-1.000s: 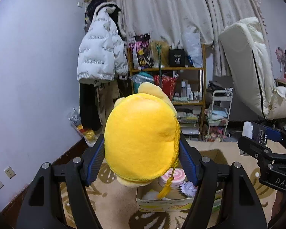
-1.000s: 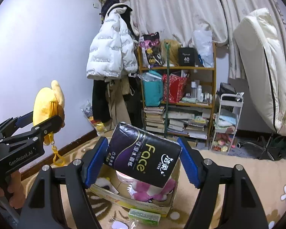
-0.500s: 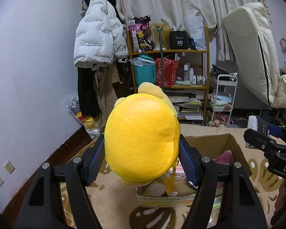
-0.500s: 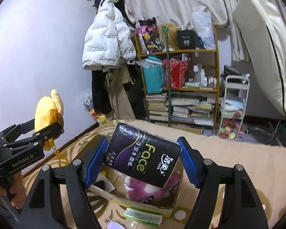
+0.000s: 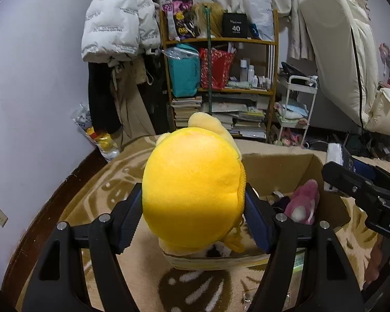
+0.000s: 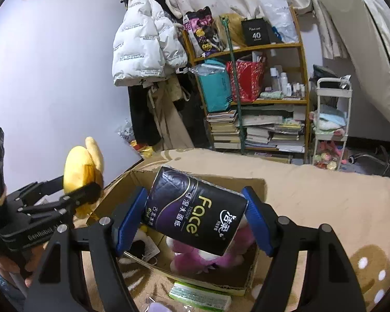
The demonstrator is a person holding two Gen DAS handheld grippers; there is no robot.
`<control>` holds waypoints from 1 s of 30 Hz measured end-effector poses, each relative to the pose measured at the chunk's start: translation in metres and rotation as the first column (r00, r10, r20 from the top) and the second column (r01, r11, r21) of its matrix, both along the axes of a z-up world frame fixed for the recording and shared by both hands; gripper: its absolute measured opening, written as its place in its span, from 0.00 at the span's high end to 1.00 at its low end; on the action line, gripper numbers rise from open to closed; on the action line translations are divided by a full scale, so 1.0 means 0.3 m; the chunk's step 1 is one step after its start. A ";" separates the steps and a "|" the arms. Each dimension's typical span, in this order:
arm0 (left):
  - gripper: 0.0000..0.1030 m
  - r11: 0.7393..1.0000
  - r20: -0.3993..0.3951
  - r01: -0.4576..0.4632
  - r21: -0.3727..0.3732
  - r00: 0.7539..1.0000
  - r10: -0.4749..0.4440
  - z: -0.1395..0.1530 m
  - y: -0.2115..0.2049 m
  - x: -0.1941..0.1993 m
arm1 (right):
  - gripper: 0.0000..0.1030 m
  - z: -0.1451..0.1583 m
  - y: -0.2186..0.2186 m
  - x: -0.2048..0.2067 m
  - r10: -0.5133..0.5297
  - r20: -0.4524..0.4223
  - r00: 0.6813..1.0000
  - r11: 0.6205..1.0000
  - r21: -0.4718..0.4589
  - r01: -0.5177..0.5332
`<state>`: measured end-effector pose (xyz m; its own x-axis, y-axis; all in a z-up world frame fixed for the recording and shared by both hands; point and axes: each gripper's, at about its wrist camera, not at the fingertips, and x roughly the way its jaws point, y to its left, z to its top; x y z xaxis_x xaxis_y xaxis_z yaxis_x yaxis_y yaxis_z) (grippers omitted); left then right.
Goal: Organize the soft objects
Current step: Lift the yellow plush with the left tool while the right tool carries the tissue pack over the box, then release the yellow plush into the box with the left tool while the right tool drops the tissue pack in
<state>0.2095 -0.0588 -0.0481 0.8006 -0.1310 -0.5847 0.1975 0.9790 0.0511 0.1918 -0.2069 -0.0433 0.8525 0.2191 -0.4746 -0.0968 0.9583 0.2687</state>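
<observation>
while both pairs of blue-padded fingers were closed on cargo, each load hung above the open brown cardboard box. the left gripper pinched a round yellow plush toy from both sides, its pads pressed into the fabric; a small yellow zipper pull dangled beneath the toy, near the box's front edge. the right gripper clamped a dark purple plastic-wrapped tissue pack marked "face" by its two ends, tilted with its right end lower, above the box interior.

inside the box lay a pink plush toy, directly under the tissue pack in the right wrist view and visible at the right side of the box in the left wrist view. a flat green and white packet lay on the beige patterned carpet just beside the box's near wall. seen from the right wrist, the left gripper and its yellow toy sat at the box's left corner, close to its rim.

farther out, a wooden shelf unit of books and bags stood against the back wall. a white puffer jacket hung left of it, a white trolley stood to its right, and a cream padded mattress leaned beyond that.
</observation>
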 end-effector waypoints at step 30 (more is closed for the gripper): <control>0.22 1.000 -0.031 0.006 -0.021 1.000 -0.007 -0.038 0.001 0.013 | 0.22 -0.089 -0.030 0.070 -0.050 -0.075 0.996 0.999 0.010 0.051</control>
<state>0.2132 -0.0585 -0.0596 0.7814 -0.1489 -0.6060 0.2051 0.9784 0.0240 0.2127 -0.2160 -0.0700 0.8248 0.1824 -0.5352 -0.0274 0.9583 0.2845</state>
